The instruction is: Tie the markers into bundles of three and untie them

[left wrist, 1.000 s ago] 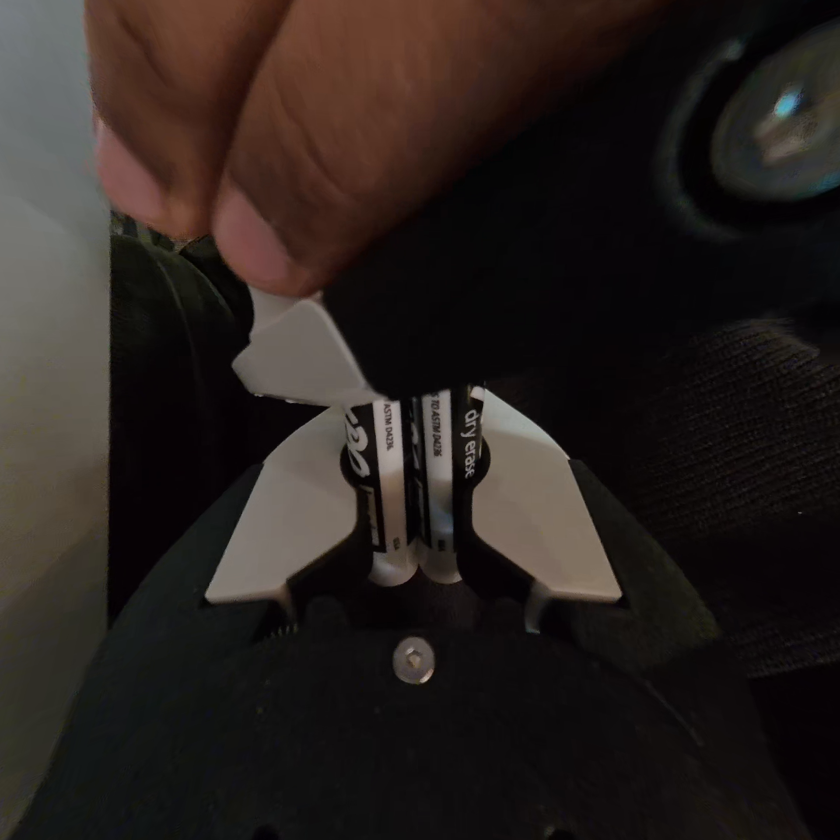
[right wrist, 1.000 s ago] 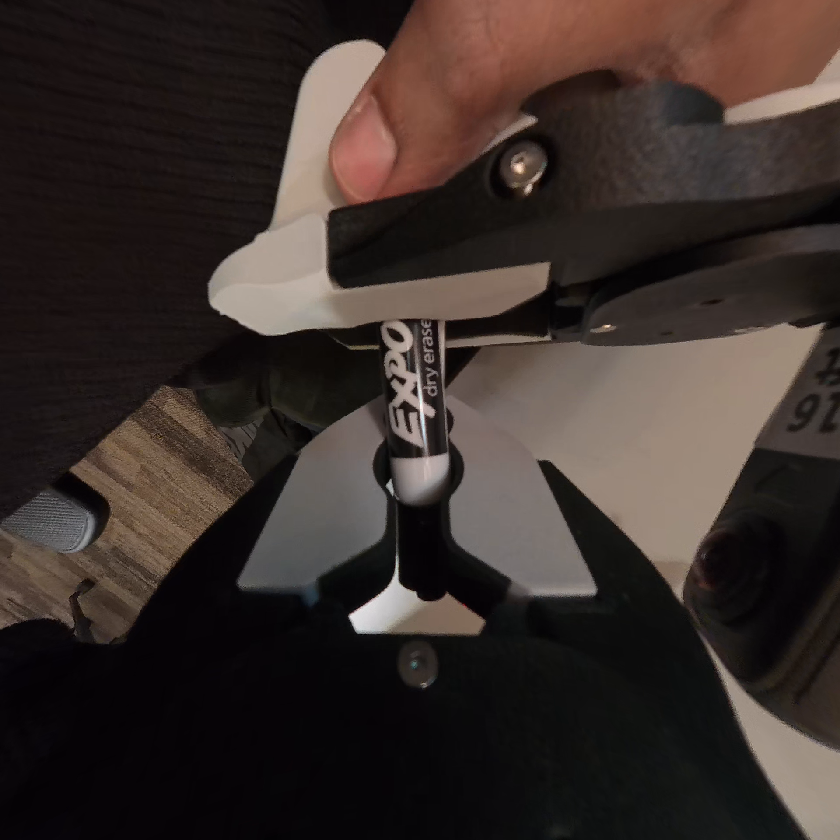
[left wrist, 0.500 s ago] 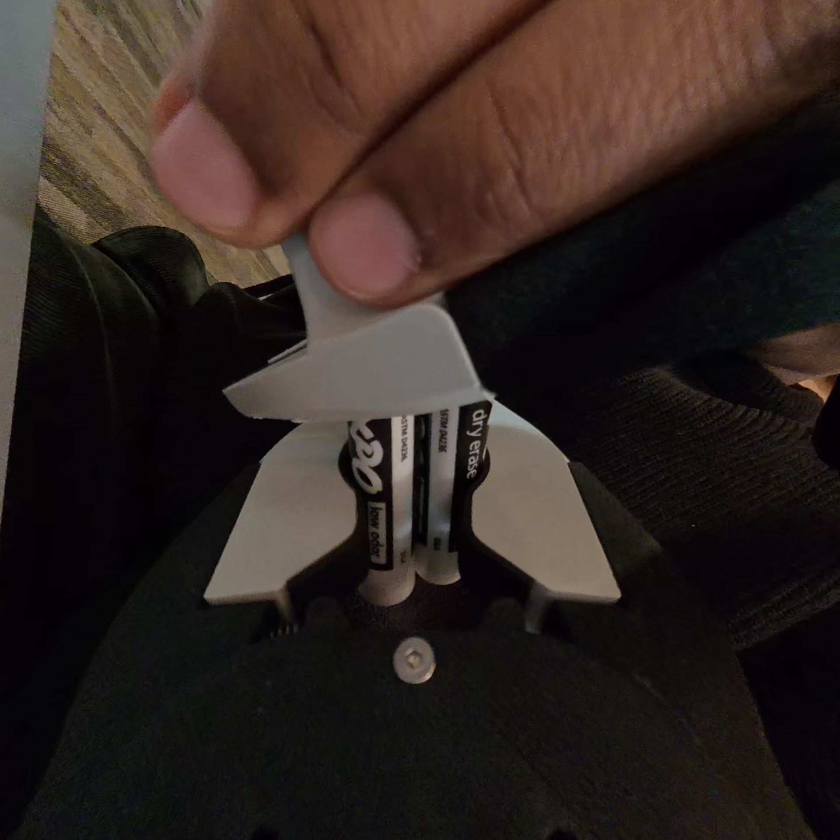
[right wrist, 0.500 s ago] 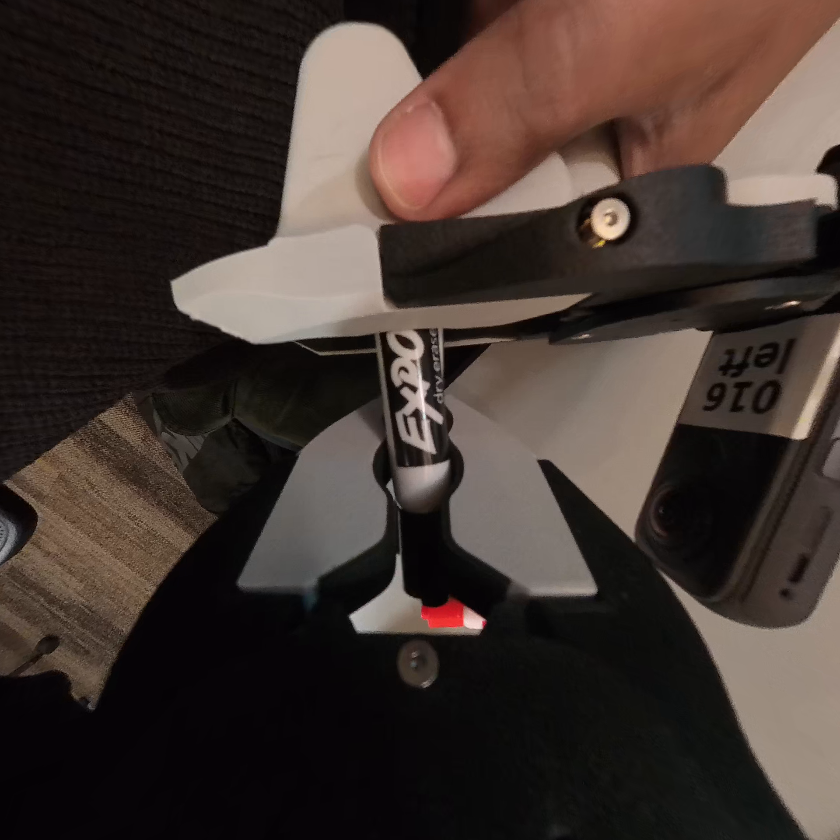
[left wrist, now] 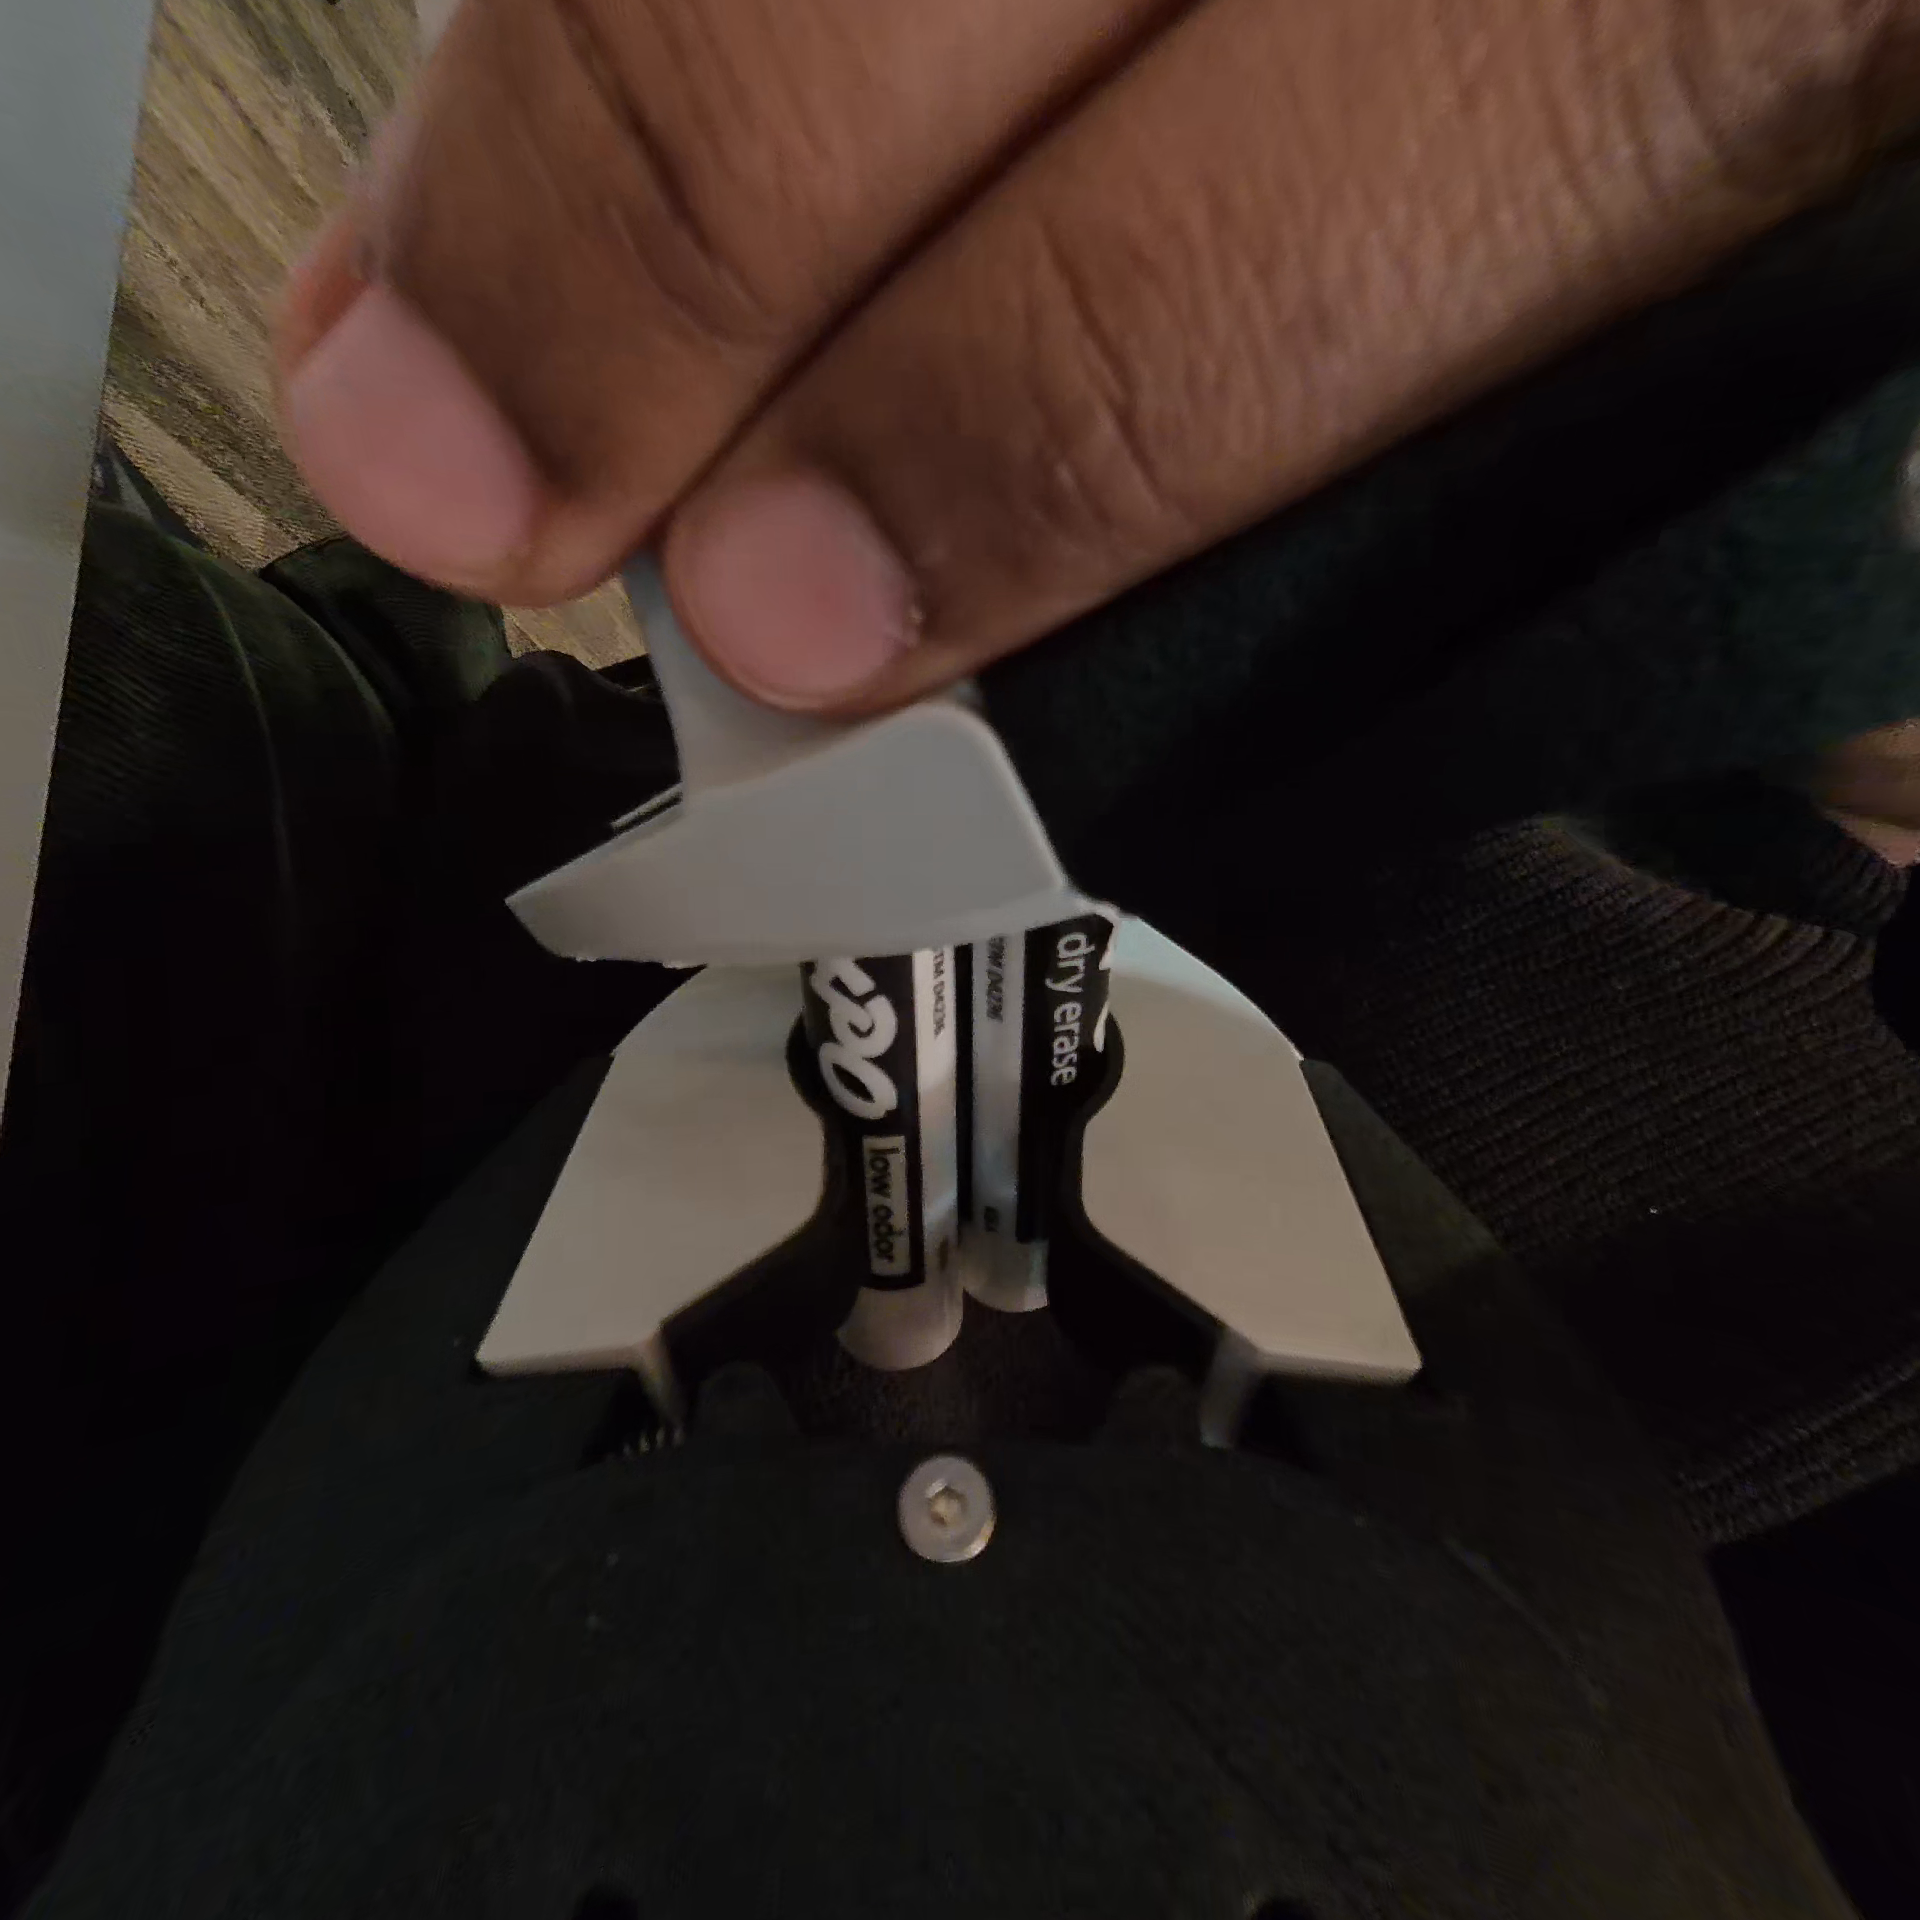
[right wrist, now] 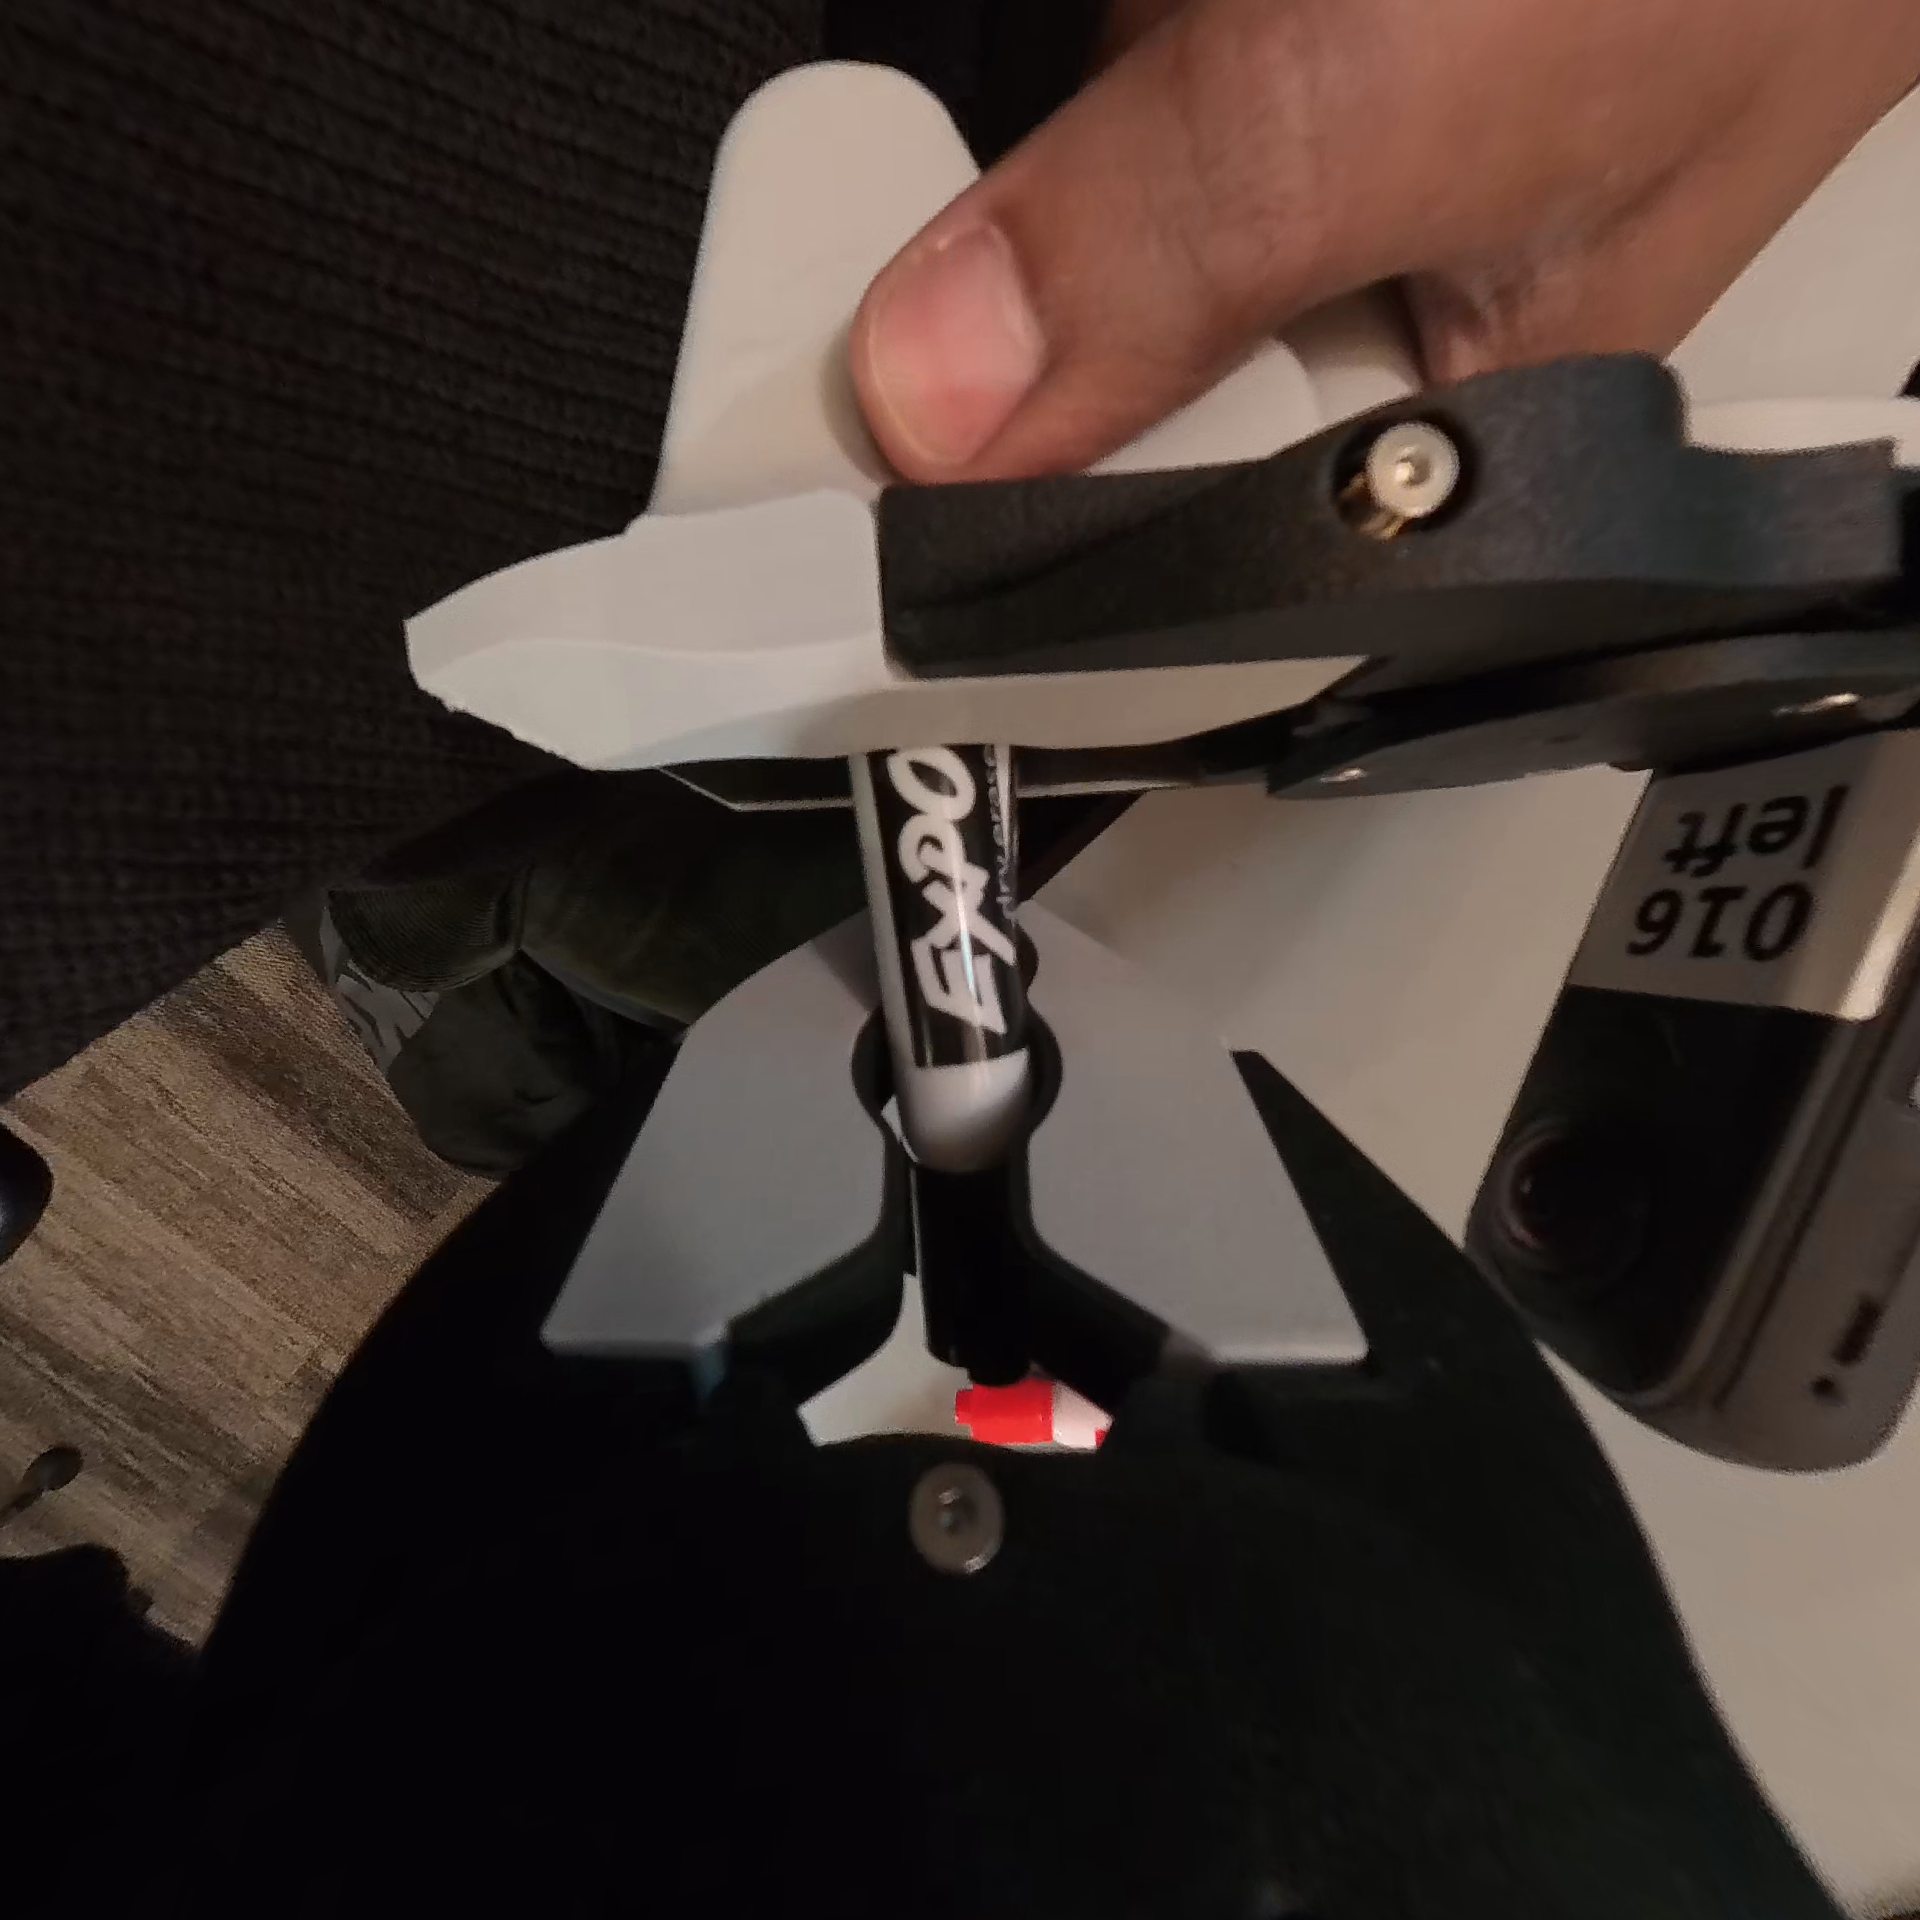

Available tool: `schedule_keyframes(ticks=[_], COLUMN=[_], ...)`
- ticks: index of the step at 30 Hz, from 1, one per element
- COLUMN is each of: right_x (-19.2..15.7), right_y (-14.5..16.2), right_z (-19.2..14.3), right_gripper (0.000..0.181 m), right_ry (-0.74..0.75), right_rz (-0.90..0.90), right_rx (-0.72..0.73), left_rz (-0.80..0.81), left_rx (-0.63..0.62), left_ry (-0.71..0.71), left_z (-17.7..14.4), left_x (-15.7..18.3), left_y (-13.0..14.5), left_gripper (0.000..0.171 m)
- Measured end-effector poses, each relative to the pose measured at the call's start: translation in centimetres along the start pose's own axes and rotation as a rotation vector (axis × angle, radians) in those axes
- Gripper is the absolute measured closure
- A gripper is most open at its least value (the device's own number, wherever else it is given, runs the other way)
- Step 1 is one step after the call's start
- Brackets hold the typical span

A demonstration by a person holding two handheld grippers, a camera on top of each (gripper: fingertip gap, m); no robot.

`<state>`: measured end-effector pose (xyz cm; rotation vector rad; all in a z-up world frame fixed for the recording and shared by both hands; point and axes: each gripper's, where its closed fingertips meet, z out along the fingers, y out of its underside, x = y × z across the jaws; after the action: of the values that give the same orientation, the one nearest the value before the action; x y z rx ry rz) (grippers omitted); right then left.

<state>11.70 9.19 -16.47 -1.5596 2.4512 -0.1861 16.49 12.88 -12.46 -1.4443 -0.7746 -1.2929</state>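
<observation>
My left tool (left wrist: 951, 1122) is clenched on two black-and-white dry-erase markers (left wrist: 940, 1143) side by side. My right tool (right wrist: 956, 1101) grasps one marker (right wrist: 951, 997). The pair could twist and slip if either tool's squeeze eases.

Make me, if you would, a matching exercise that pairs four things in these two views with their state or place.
Things:
1. left claw
2. right claw
3. red piece
4. grey camera

States or places:
A. seen through the gap under the fingers, on the white surface
B. shut on two markers side by side
C. at the right edge of the right wrist view, lens showing
D. shut on a single marker

Pairs: 1-B, 2-D, 3-A, 4-C.
</observation>
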Motion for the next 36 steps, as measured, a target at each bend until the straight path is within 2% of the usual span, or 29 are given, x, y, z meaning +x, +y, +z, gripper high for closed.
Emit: schedule_keyframes(ticks=[7, 10, 15, 18, 21, 24, 26, 28, 30, 33, 36], right_x=[1.7, 2.9, 4.9, 5.5, 6.3, 5.6, 4.9, 4.2, 3.7, 3.1, 2.8], right_y=[0.8, 1.8, 5.0, 6.0, 7.7, 8.1, 7.6, 7.1, 7.1, 6.4, 8.2], right_z=[-0.5, -1.2, -4.4, -6.3, -8.2, -9.1, -8.9, -8.0, -7.2, -6.3, -5.2], right_gripper=[0.154, 0.151, 0.148, 0.148, 0.147, 0.148, 0.151, 0.151, 0.153, 0.155, 0.154], right_ry=[0.095, 0.175, 0.418, 0.554, 0.739, 0.844, 0.877, 0.891, 0.921, 0.917, 0.959], right_rz=[0.04, 0.105, 0.323, 0.445, 0.594, 0.744, 0.832, 0.884, 0.944, 1.031, 1.14], right_rx=[0.0, 0.028, 0.16, 0.327, 0.395, 0.513, 0.619, 0.669, 0.683, 0.782, 0.769], left_rz=[0.01, 0.044, 0.257, 0.319, 0.386, 0.491, 0.551, 0.596, 0.614, 0.684, 0.681], left_rx=[0.075, 0.142, 0.118, 0.175, 0.161, 0.149, 0.178, 0.216, 0.186, 0.158, 0.182], left_ry=[-0.061, -0.153, -0.558, -0.656, -0.889, -1.182, -1.321, -1.416, -1.458, -1.528, -1.509], left_z=[-0.6, -1.7, -5.0, -6.5, -9.2, -12.8, -14.5, -15.6, -15.8, -16.4, -16.6], left_x=[-0.5, -1.0, -3.2, -2.9, -4.6, -5.7, -5.7, -5.8, -6.2, -5.3, -4.8], left_y=[-1.0, -2.3, -3.5, -4.6, -5.0, -5.8, -6.4, -6.6, -6.1, -6.1, -6.2], left_gripper=[0.132, 0.132, 0.132, 0.132, 0.132, 0.132, 0.131, 0.131, 0.131, 0.13, 0.13])
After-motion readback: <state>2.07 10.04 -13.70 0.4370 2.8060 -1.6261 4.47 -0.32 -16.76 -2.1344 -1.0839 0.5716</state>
